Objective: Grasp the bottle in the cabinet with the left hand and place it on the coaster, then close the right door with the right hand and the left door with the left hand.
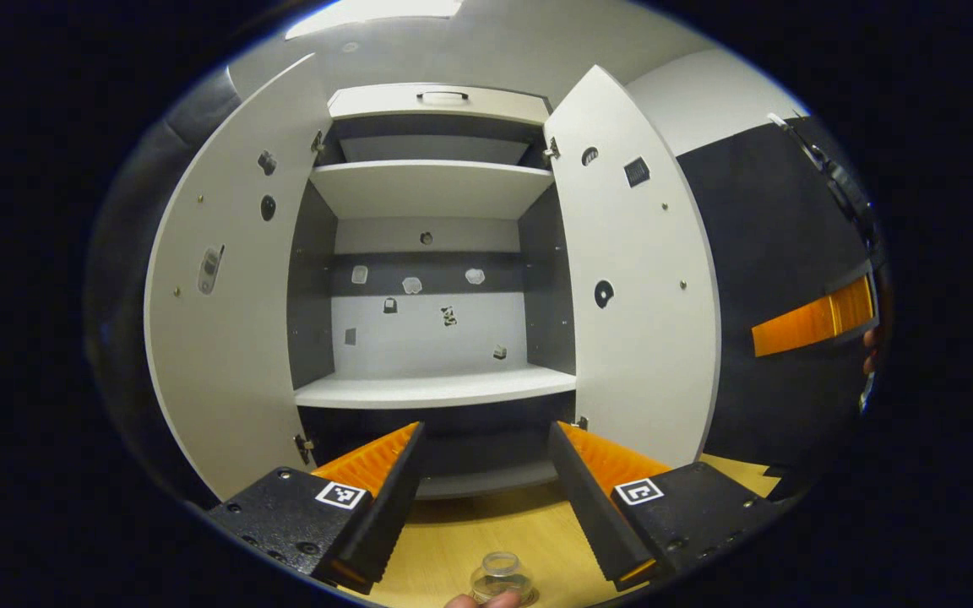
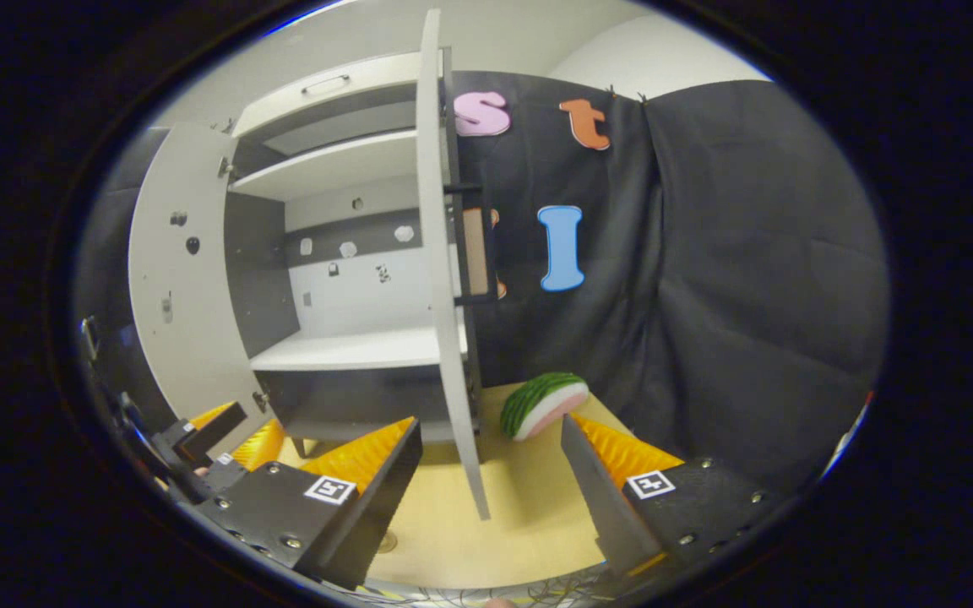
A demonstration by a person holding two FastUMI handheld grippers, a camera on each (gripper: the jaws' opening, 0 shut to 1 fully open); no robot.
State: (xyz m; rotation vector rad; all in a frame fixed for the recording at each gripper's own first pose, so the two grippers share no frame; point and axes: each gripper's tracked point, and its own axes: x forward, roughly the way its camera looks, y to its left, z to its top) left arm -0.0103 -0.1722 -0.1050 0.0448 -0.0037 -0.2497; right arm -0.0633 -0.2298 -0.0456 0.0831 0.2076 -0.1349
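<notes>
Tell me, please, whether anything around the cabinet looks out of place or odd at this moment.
Nothing looks spilled or damaged. Both cabinet doors, the left door and the right door, stand wide open, and the shelves are bare. A watermelon slice lies on the table beside the right door, an odd bystander.

One cabinet (image 1: 432,253) with two open doors, left door (image 1: 225,312) and right door (image 1: 630,279). One clear bottle (image 1: 502,577). One watermelon slice (image 2: 544,404). Two grippers, left gripper (image 1: 486,490) and right gripper (image 2: 491,481).
</notes>
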